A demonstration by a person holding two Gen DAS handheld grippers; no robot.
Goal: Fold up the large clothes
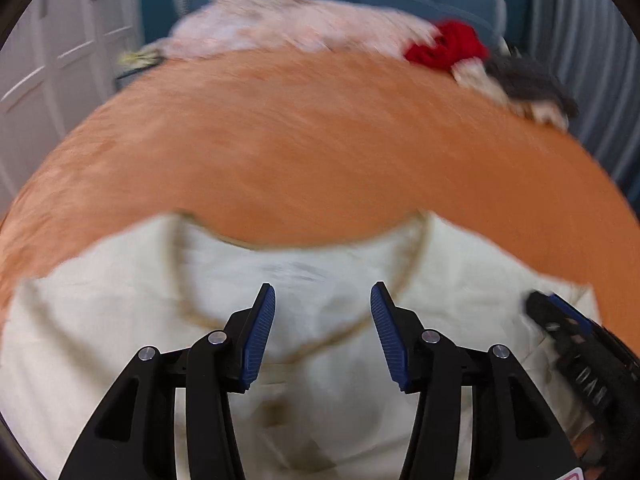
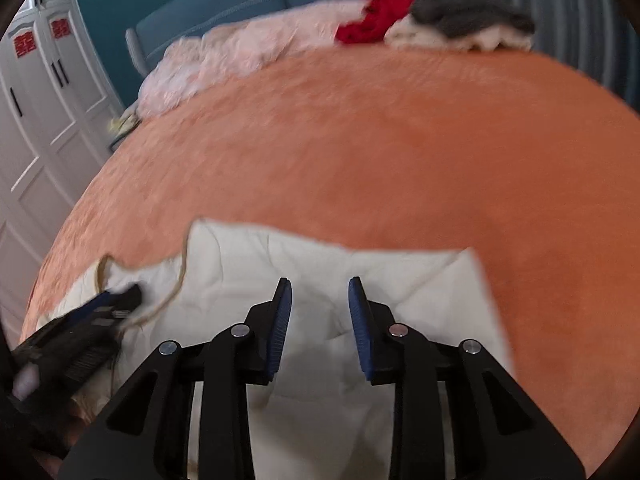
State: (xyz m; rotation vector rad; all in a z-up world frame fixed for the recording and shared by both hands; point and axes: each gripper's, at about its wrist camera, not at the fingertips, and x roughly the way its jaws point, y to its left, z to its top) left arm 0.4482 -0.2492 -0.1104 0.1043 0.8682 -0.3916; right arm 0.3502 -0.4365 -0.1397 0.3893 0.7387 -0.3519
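1. The bed with its orange cover fills both your views, and your cream garment lies flat on its near edge.
2. Your left wrist view alone shows the garment's tan-trimmed neckline curving beneath the jaws; your right wrist view shows instead a plain folded corner of it.
3. Only your right wrist view shows the white wardrobe clearly, with two red paper signs on its doors; their characters are too blurred to read.
4. At the bed's far edge you have a pale pink heap, a red garment and a grey one.
5. Your left gripper hovers over the neckline, jaws moderately apart, nothing between them.
6. Your right gripper has narrower jaws, also empty, over the cream cloth.
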